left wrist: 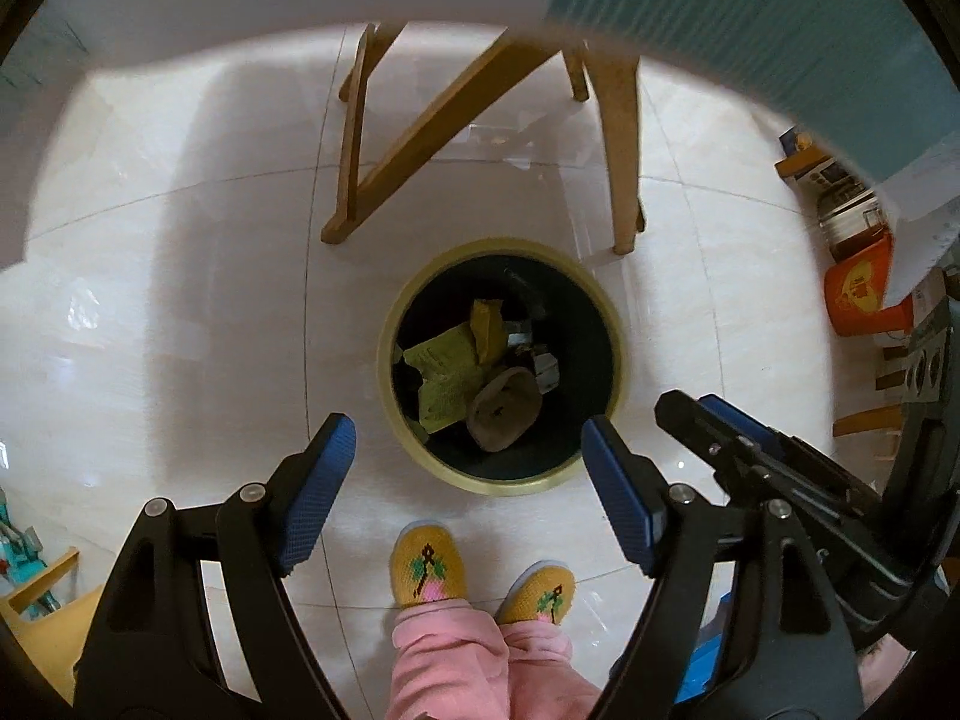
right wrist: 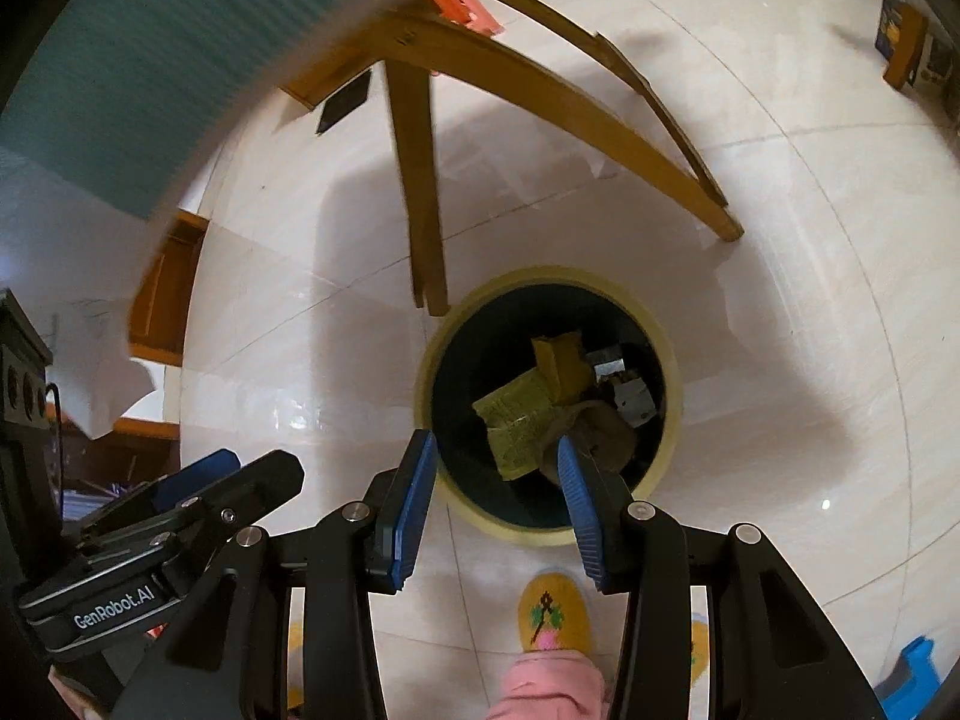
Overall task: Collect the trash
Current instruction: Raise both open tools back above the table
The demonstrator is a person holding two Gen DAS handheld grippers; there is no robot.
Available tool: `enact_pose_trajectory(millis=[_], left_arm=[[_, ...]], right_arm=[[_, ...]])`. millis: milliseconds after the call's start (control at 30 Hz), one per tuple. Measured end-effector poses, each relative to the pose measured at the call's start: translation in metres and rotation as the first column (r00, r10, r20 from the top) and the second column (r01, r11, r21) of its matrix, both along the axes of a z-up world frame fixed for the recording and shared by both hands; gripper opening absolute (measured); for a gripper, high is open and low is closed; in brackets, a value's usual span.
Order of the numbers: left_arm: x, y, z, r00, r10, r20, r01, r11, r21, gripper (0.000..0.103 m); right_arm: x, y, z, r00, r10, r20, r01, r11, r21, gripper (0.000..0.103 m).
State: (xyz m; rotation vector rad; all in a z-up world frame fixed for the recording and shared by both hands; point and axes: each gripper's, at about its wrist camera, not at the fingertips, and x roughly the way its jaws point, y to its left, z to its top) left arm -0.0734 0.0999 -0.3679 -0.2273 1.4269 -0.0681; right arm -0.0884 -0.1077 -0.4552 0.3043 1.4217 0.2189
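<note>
- A glossy white tiled floor [left wrist: 180,300] is seen throughout.
- A round bin with a pale yellow rim [left wrist: 503,367] is stood on it at centre.
- Wooden table legs [left wrist: 621,138] are planted at 12 o'clock of the bin.
- Yellow embroidered slippers [left wrist: 427,564] are placed at 6 o'clock.
- An orange container [left wrist: 861,294] is set at 3 o'clock.

The trash bin [left wrist: 503,483] hides its own floor: its black inside swallows the lower trash, so only the top layer of yellow-green wrappers [left wrist: 447,372] and a brown lump [left wrist: 504,414] can be made out, and their print is too small to read. In the right wrist view the right gripper's [right wrist: 493,504] finger covers part of the bin's near rim. Above the bin, the wooden table legs [left wrist: 618,138] run up behind a blurred teal cloth [left wrist: 774,42]. Below the bin, the person's pink trousers [left wrist: 474,660] are cut off by the frame edge.
</note>
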Motion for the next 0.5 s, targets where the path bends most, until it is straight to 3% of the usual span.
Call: enact_pose_trajectory(millis=[200,500], left_arm=[[-0.003,0.000,0.074,0.999,0.033,0.042,-0.033,0.999,-0.007,0.075],[-0.015,0.004,0.204,0.985,0.075,0.157,-0.075,0.997,-0.002,0.078]], right_arm=[[0.000,0.000,0.070,0.999,0.027,0.019,-0.027,1.000,-0.005,0.043],[-0.003,-0.001,0.200,0.994,0.076,0.077,-0.075,0.997,-0.018,0.043]])
